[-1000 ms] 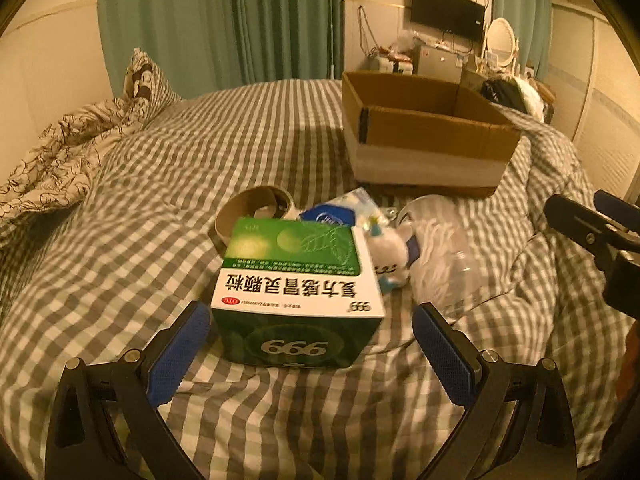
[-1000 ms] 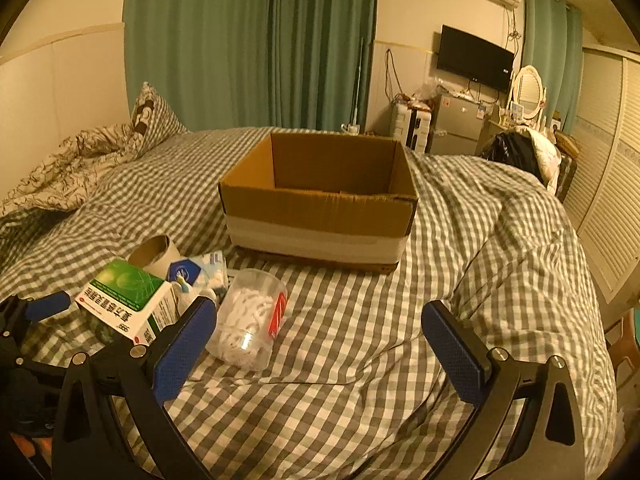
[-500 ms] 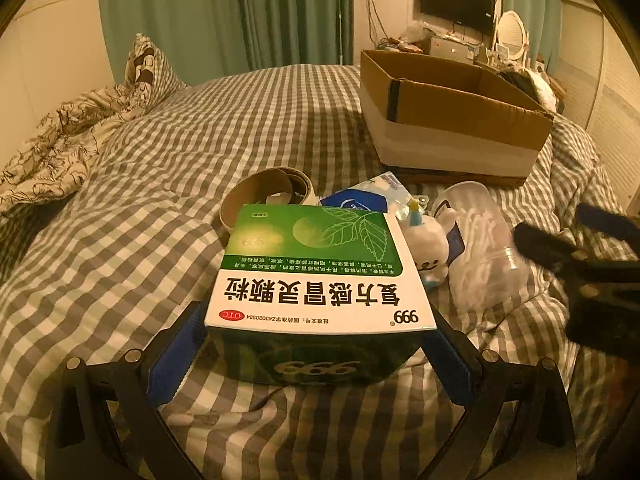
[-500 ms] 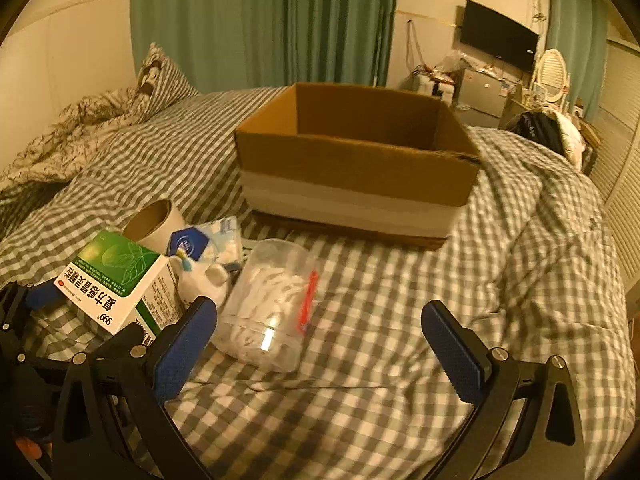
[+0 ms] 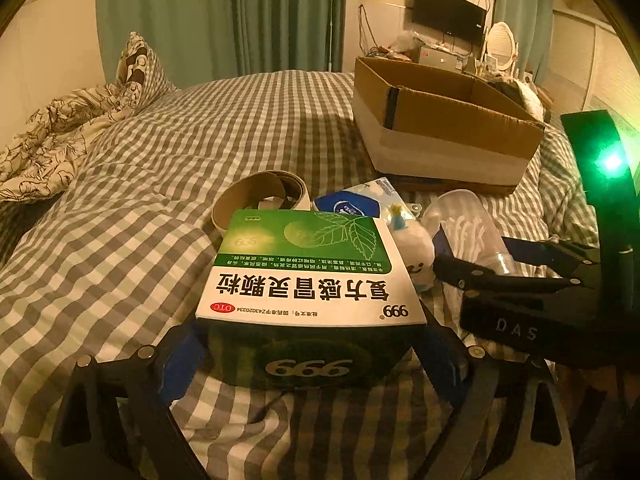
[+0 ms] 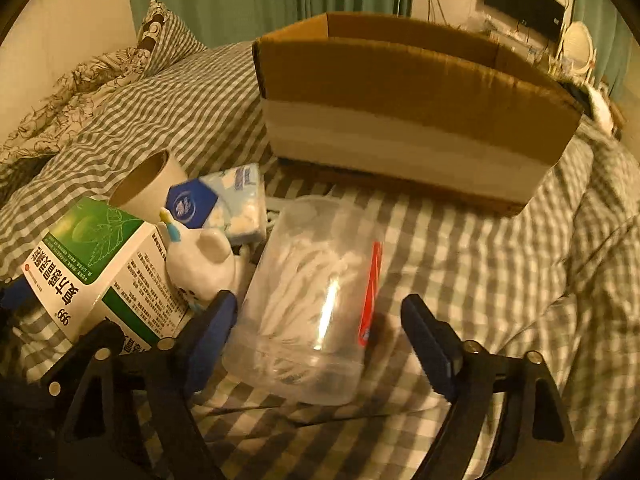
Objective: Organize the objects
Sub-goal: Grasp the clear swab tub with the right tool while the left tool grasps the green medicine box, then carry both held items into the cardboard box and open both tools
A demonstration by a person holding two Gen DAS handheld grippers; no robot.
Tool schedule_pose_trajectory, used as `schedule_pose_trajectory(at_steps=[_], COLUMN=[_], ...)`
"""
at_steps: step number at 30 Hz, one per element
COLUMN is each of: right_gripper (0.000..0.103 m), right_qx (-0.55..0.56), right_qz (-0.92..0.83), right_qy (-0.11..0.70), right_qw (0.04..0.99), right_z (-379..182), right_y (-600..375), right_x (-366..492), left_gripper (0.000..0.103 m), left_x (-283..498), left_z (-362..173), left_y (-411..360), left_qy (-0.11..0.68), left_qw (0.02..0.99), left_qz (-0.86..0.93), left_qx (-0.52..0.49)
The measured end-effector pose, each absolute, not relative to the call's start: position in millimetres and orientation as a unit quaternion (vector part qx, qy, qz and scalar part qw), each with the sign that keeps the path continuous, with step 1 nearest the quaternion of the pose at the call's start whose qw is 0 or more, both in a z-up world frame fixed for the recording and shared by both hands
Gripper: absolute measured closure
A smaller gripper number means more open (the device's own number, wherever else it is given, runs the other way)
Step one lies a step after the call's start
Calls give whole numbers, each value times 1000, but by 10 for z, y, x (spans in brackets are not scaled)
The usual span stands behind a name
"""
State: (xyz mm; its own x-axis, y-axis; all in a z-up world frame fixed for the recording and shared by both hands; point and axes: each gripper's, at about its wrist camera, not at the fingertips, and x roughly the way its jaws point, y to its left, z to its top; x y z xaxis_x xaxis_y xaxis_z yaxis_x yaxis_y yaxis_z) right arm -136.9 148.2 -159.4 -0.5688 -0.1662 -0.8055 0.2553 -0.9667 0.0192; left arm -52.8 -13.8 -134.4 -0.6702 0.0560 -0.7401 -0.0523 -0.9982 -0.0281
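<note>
A green and white medicine box [image 5: 308,276] lies on the checked bed, between the open fingers of my left gripper [image 5: 312,364]; whether the pads touch it I cannot tell. The box also shows in the right wrist view [image 6: 104,272]. My right gripper [image 6: 320,332] is open around a clear tub of cotton swabs [image 6: 316,292], which lies on its side [image 5: 472,232]. A small white plush toy [image 6: 200,264], a blue tissue pack [image 6: 224,204] and a tape roll [image 6: 148,180] lie between them.
An open cardboard box [image 6: 400,112] stands on the bed behind the pile, also in the left wrist view [image 5: 440,128]. A rumpled patterned quilt [image 5: 60,132] and a pillow [image 5: 140,68] lie at the far left. Green curtains and a dresser stand beyond.
Both grippers have moved forward. The left fingers now flank the medicine box. The right fingers now flank the swab tub, and the right gripper has entered the left view.
</note>
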Motion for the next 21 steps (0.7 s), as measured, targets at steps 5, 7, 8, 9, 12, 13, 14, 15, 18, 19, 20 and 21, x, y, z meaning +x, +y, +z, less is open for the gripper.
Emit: schedule_pose_trajectory(at_steps=[5,7,8,9,12,13,14,15,18,19,20,21], right_gripper=[37,38,39,39,40,40,41,41,41,41,41,41], right_qx=[424,414,409,401,383,376,370,364,338,330,318,307], right_qz=[-896,-900,-903,-906,-914,-918,-920,-923,-934,-937,-941,-945], right_qy=[51,40,38,37,33,30,29,27,19,17,15,14], right_qw=[124,128,129,129,125,124,123,122,116,115,114,112], right_z=[-1474,-1402,-1362,-1309,-1170,-1099,-1040,-983,-736,-658,-548,-460], right_y=[1531,1583,1609,1644,1728,1775,1807,1855,1976,2023,2078,2125], right_x=[-1254,-1173,-1133,-1086,-974,-919,-875,-827,-713,-672,-634,-615], left_gripper=[9,9,9,9,9,9,9,9,10,10,10,10], left_x=[-481,-443,-425,-395,-315,-291,-273,-253,-224,-233,-249,-273], left_z=[-1278,-1221,-1193,-1134,-946,-884,-812,-732,-483,-395,-316,-237], left_y=[-157,-148,-145,-132,-103,-100,-93,-79,-1,41,77,121], left_qy=[-13,-14,-13,-12,-18,-19,-21,-23,-17,-13,-10,-7], left_qw=[30,24,21,20,20,18,15,15,20,22,25,30], left_qz=[914,915,916,918,926,929,932,936,946,949,951,953], left_qx=[-405,-402,-400,-395,-378,-370,-361,-351,-324,-315,-308,-301])
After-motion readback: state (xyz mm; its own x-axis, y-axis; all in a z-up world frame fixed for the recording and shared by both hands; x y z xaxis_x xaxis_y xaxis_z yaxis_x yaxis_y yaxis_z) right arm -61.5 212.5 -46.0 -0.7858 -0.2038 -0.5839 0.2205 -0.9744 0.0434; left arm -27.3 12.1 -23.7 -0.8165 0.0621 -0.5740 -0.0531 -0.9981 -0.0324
